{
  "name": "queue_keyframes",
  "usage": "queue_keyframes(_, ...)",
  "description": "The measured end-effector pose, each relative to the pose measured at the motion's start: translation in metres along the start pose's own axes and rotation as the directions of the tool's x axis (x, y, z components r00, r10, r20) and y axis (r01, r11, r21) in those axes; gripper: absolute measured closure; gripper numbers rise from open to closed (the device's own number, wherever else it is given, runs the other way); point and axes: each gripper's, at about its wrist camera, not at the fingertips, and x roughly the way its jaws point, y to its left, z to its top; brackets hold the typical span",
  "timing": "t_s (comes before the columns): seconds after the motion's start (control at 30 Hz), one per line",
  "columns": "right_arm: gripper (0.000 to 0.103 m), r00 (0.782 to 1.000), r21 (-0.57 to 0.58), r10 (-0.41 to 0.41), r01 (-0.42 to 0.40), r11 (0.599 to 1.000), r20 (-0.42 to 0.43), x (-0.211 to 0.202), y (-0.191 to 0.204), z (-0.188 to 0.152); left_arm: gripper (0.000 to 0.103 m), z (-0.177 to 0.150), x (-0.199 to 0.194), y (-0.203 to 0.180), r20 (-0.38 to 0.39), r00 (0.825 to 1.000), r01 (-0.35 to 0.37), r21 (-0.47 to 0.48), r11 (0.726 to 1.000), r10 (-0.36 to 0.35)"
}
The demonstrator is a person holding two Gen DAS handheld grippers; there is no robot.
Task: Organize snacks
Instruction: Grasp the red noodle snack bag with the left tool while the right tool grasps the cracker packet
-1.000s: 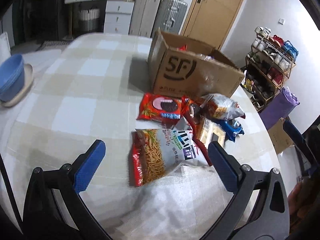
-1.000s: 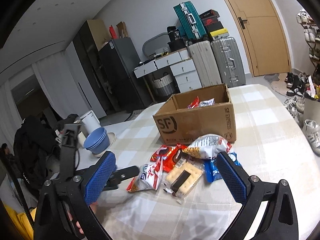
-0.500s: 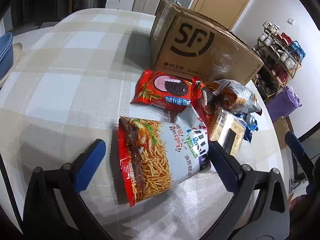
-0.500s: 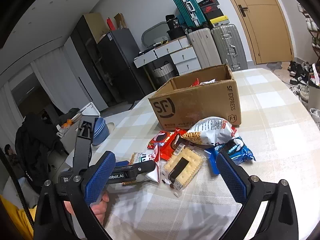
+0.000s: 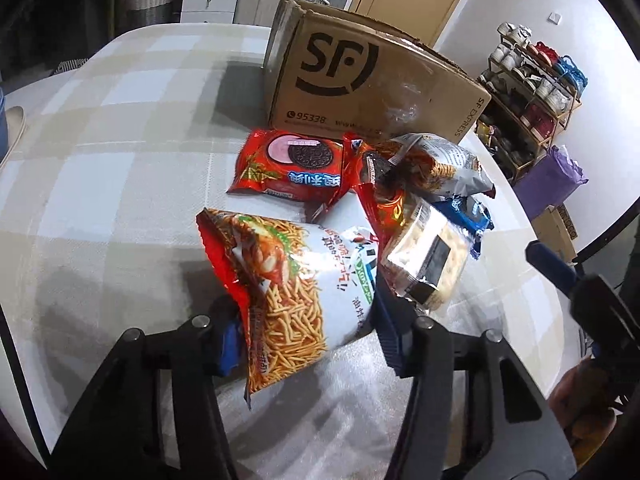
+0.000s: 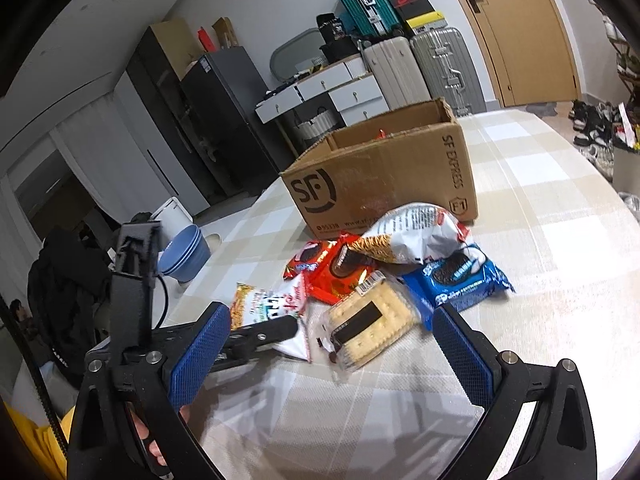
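Note:
A noodle-stick snack bag, red and white, lies at the near end of the snack pile. My left gripper is closing on it: both blue pads touch its sides and the bag buckles upward between them. The same bag shows in the right wrist view, under the left gripper's black finger. My right gripper stands open just short of a clear cracker pack, with nothing between its pads. The open SF cardboard box stands behind the pile with some snacks inside.
Red Oreo packs, a blue Oreo pack and a white chip bag lie between the crackers and the box. Stacked blue bowls sit at the table's left edge. The checked tablecloth runs to the right.
The left gripper came down over the noodle bag and its jaws went from wide open to closed against the bag. The right gripper sank closer to the pile, still open.

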Motion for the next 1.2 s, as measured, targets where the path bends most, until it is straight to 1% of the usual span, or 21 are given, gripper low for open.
queue_keyframes(0.1, 0.001, 1.000, 0.044, 0.015, -0.014, 0.999, -0.020, 0.003, -0.009, -0.001, 0.054, -0.001, -0.007, 0.005, 0.004, 1.000, 0.001, -0.012, 1.000, -0.001)
queue_keyframes(0.2, 0.001, 0.998, 0.122, 0.034, -0.027, 0.992, -0.057, 0.009, -0.021, -0.005, 0.054, -0.003, -0.015, 0.012, 0.015, 1.000, 0.009, -0.026, 1.000, -0.008)
queue_keyframes(0.23, 0.001, 0.997, 0.150, 0.037, -0.026, 0.988, -0.071, 0.012, -0.025, -0.007, 0.054, -0.003, -0.018, 0.012, 0.021, 1.000, 0.011, -0.025, 1.000, -0.011)
queue_keyframes(0.33, 0.001, 0.994, 0.181, 0.035, -0.015, 0.983, -0.105, 0.019, -0.029, -0.009, 0.054, -0.006, -0.029, 0.016, 0.044, 0.999, 0.021, -0.028, 0.999, -0.020)
queue_keyframes(0.47, 0.001, 0.988, 0.176, 0.008, 0.020, 0.984, -0.155, 0.033, -0.026, -0.006, 0.054, -0.009, -0.039, 0.020, 0.062, 0.997, 0.039, -0.038, 0.999, -0.036)
queue_keyframes(0.63, 0.001, 0.975, 0.164, -0.069, 0.105, 0.981, -0.210, 0.056, -0.020, 0.000, 0.054, -0.012, -0.048, 0.029, 0.076, 0.996, 0.051, -0.049, 0.997, -0.047)
queue_keyframes(0.7, 0.001, 0.968, 0.141, -0.111, 0.145, 0.979, -0.226, 0.063, -0.017, 0.001, 0.054, -0.013, -0.050, 0.033, 0.079, 0.995, 0.060, -0.056, 0.997, -0.056)
queue_keyframes(0.73, 0.001, 0.961, 0.102, -0.153, 0.180, 0.978, -0.231, 0.067, -0.011, 0.002, 0.054, -0.014, -0.051, 0.035, 0.080, 0.995, 0.063, -0.060, 0.996, -0.058)
queue_keyframes(0.8, 0.001, 0.950, 0.056, -0.204, 0.223, 0.973, -0.238, 0.074, -0.003, 0.002, 0.054, -0.015, -0.052, 0.040, 0.084, 0.994, 0.070, -0.067, 0.995, -0.064)
queue_keyframes(0.87, 0.001, 0.937, 0.012, -0.257, 0.268, 0.963, -0.237, 0.081, 0.004, 0.001, 0.054, -0.016, -0.053, 0.043, 0.086, 0.994, 0.072, -0.071, 0.995, -0.066)
queue_keyframes(0.93, 0.001, 0.919, -0.037, -0.315, 0.315, 0.948, -0.237, 0.088, 0.012, 0.001, 0.054, -0.016, -0.052, 0.046, 0.086, 0.994, 0.079, -0.078, 0.994, -0.072)
queue_keyframes(1.0, 0.001, 0.908, -0.076, -0.346, 0.338, 0.938, -0.235, 0.094, 0.019, 0.000, 0.054, -0.017, -0.052, 0.049, 0.086, 0.993, 0.082, -0.085, 0.993, -0.075)
queue_keyframes(1.03, 0.002, 0.902, -0.097, -0.366, 0.353, 0.931, -0.230, 0.096, 0.022, -0.002, 0.054, -0.018, -0.052, 0.051, 0.086, 0.993, 0.086, -0.088, 0.992, -0.078)
queue_keyframes(1.07, 0.005, 0.896, -0.118, -0.386, 0.368, 0.922, -0.222, 0.096, 0.025, -0.004, 0.054, -0.018, -0.053, 0.053, 0.086, 0.993, 0.088, -0.092, 0.992, -0.081)
queue_keyframes(1.1, 0.008, 0.892, -0.131, -0.398, 0.378, 0.917, -0.213, 0.096, 0.027, -0.005, 0.054, -0.019, -0.053, 0.054, 0.086, 0.993, 0.089, -0.094, 0.992, -0.081)
queue_keyframes(1.2, 0.013, 0.900, -0.136, -0.389, 0.368, 0.920, -0.198, 0.092, 0.028, -0.007, 0.054, -0.021, -0.052, 0.057, 0.082, 0.993, 0.091, -0.098, 0.991, -0.083)
